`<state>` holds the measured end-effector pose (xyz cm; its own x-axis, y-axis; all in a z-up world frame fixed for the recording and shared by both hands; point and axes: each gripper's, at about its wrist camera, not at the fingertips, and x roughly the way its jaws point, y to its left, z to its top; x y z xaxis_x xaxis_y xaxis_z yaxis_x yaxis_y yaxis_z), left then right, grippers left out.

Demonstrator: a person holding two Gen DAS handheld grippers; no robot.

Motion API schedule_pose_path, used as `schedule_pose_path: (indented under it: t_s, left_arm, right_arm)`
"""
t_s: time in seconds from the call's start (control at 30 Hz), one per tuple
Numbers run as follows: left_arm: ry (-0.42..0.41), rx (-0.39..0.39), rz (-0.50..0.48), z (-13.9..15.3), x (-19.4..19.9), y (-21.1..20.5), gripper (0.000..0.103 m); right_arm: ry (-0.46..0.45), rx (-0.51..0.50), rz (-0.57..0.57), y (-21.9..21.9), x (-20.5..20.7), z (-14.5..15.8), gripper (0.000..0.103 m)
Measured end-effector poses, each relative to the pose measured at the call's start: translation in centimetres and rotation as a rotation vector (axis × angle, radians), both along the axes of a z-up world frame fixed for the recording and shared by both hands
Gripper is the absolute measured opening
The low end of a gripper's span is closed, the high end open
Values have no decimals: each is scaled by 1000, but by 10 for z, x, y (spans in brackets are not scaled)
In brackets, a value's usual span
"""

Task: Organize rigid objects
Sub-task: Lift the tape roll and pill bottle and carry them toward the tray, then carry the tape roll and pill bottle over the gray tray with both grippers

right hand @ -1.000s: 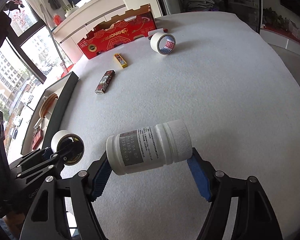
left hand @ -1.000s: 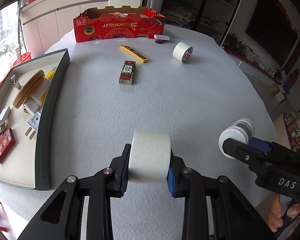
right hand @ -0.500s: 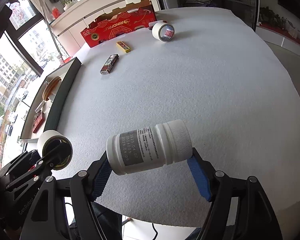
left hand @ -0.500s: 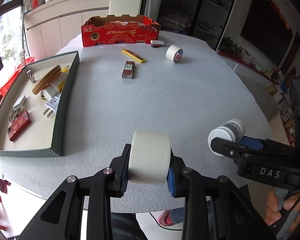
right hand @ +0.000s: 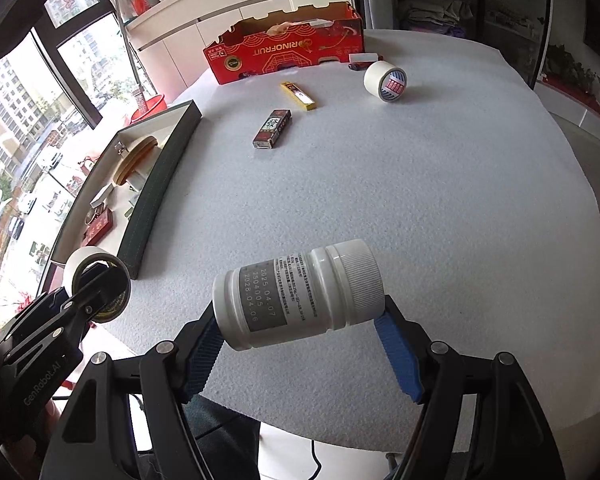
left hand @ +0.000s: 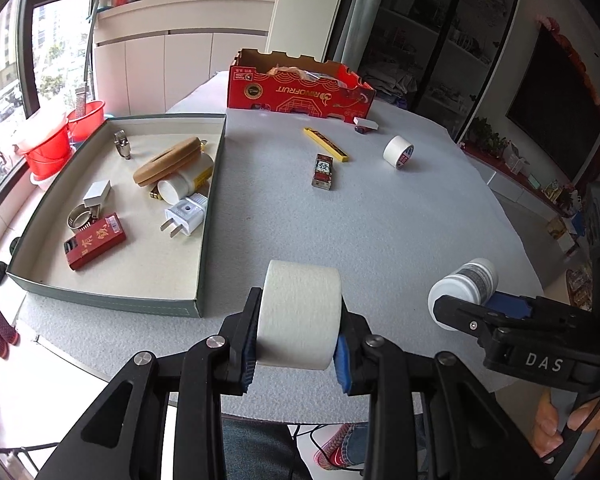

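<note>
At the left of the left wrist view, the green tray (left hand: 204, 236) stands on the desk (left hand: 380, 220) with a plug and a red box inside. At the bottom centre, the left hand-held gripper (left hand: 298, 354) clamps a white tape roll (left hand: 300, 316). In the right wrist view, the right hand-held gripper (right hand: 300, 354) holds a white bottle (right hand: 300, 296) lying sideways at the lower middle, above the desk edge.

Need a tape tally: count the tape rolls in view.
2: one white tape roll clamped in the left gripper; one tape roll with a printed core lying on the table near the red box.
</note>
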<state>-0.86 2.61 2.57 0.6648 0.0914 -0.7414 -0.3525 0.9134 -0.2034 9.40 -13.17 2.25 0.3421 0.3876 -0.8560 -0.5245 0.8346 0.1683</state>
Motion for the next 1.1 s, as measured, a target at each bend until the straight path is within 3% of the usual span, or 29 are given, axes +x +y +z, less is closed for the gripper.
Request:
schedule_pose_path:
  t_s: [0.63,1.1]
  left_arm:
    - [-8,48,326,11,-38,125,34]
    - [61,61,388,-9,-25,165,34]
  right_arm:
    - [-43,24,270,134,-8,35,74]
    - [-19,3,380,211,-4,21,74]
